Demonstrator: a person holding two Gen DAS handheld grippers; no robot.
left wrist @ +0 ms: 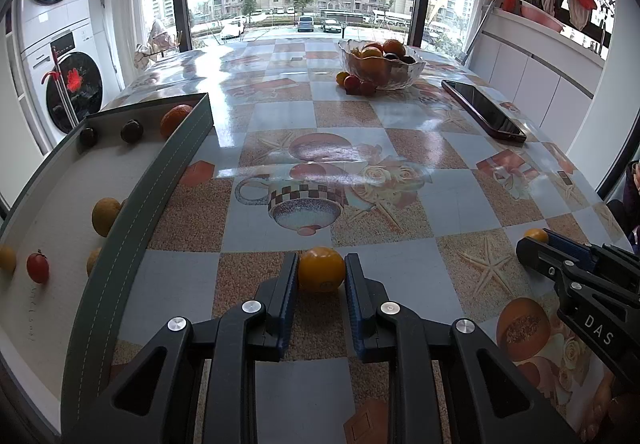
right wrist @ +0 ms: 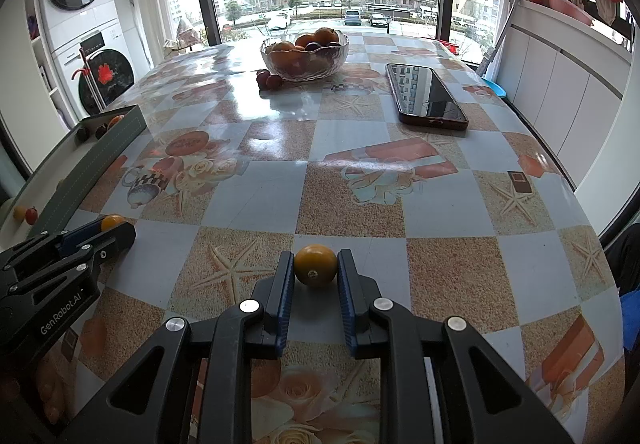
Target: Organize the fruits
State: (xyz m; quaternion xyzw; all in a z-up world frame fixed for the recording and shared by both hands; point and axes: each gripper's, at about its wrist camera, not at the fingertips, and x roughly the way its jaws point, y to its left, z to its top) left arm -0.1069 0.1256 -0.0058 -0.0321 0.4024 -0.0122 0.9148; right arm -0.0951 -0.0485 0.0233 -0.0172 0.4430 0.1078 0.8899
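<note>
Left gripper (left wrist: 321,272): jaws closed on a small yellow-orange fruit (left wrist: 321,269), blue pads against both its sides, the fruit low over or resting on the tablecloth; which, cannot be told. Right gripper (right wrist: 316,267): likewise closed on a second yellow-orange fruit (right wrist: 315,265), stem scar turned toward the camera, gripped at its widest part. Both fruits are near-round, so no long axis governs the hold. Governing relation: the grey-rimmed tray (left wrist: 132,204) lies immediately to the left of the left gripper, its long side running away toward the window; the right gripper is well apart from it, with the left gripper in between. Judgement: the left hand has the shorter carry, and the right would need to cross or wait. Tray contents: a red cherry tomato (left wrist: 37,267), several yellow fruits along the near wall, two dark fruits and an orange at the far end. Table (right wrist: 360,204): glossy checked oilcloth printed with starfish, cups and roses. Far end: glass bowl (right wrist: 305,56) of oranges and dark fruit, with small red fruits loose beside it. Phone (right wrist: 430,96), face up, right of the bowl. Room: stacked washing machines left, large window ahead, white cabinets right.
</note>
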